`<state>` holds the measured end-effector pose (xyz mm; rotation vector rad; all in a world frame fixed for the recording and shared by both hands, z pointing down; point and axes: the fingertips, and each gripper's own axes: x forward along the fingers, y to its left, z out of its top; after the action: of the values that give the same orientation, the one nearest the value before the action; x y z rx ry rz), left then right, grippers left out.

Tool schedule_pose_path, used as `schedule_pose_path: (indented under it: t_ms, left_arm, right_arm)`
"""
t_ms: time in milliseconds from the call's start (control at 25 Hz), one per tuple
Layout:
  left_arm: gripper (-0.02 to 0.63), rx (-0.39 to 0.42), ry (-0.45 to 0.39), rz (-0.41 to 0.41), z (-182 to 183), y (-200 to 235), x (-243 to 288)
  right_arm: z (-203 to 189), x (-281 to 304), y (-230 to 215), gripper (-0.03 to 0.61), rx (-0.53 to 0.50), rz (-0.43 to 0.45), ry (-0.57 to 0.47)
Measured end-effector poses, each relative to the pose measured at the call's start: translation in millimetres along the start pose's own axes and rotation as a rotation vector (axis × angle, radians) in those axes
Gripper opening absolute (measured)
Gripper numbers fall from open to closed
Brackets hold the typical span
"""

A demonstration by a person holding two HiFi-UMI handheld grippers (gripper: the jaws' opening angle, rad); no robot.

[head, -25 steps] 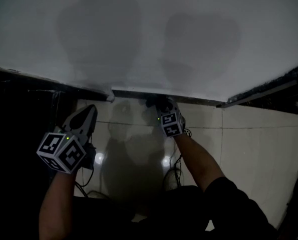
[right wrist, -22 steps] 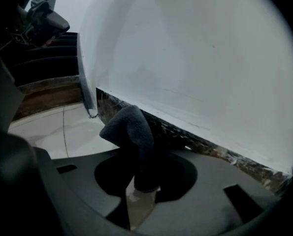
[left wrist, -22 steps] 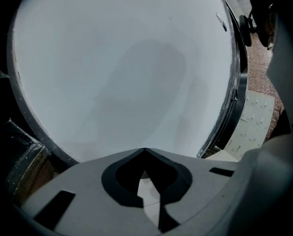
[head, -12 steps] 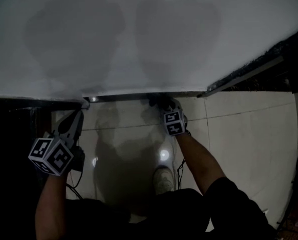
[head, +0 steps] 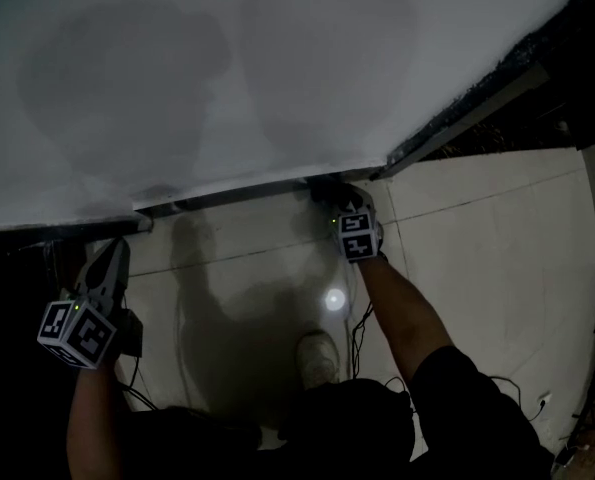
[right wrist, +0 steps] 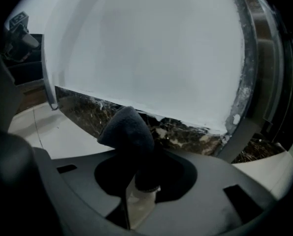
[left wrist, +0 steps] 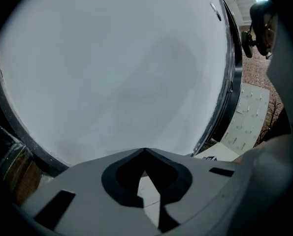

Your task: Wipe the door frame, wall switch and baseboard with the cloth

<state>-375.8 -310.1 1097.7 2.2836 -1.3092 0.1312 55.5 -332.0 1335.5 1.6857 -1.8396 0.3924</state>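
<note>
My right gripper (right wrist: 141,177) clamps the dark cloth (right wrist: 128,131) at its bunched root, a soft, light wad best gripped deep, tip near the far baseboard (right wrist: 188,130); my left gripper (left wrist: 145,152) is closed, empty.

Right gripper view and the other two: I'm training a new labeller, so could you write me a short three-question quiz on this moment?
1. True or false: the left gripper has its jaws wide apart.
2. Fill in: the right gripper is shut on a dark ___.
3. Choose one: just beyond that gripper, under the white wall, runs
A. a wall switch
B. a dark marbled baseboard
C. a door handle

Key: 1 false, its jaws are together with nothing between them; 2 cloth; 3 B.
</note>
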Motion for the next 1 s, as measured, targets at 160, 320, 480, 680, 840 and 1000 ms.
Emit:
schedule_pose_path:
  t_ms: [160,320,480,680,840,1000]
  left_arm:
    - [-0.009,0.013,0.011,-0.015,-3,-3,2]
    - [-0.009,0.072,0.054,-0.048,-16,-12,-1]
    - [-0.009,0.077,0.065,-0.055,-16,-14,0]
    - [-0.009,0.052,0.054,-0.076,-15,-22,1]
    - [-0.009,0.046,0.051,-0.087,-15,-24,-1]
    - [-0.009,0.073,0.012,-0.122,-1,-23,17]
  right_arm:
    - [-6,-3,-26,0.095,0.009,-0.036,0.008]
    - [-18,-7,-51,0.096,0.010,-0.072,0.037]
    - [-22,-10,-74,0.095,0.055,-0.117,0.049]
    - [-32,-14,-93,0.095,0.093,-0.182,0.089]
    - [-44,-22,-94,0.095,0.109,-0.209,0.138]
    - [-39,-34,-106,0.097,0.144,-0.226,0.136]
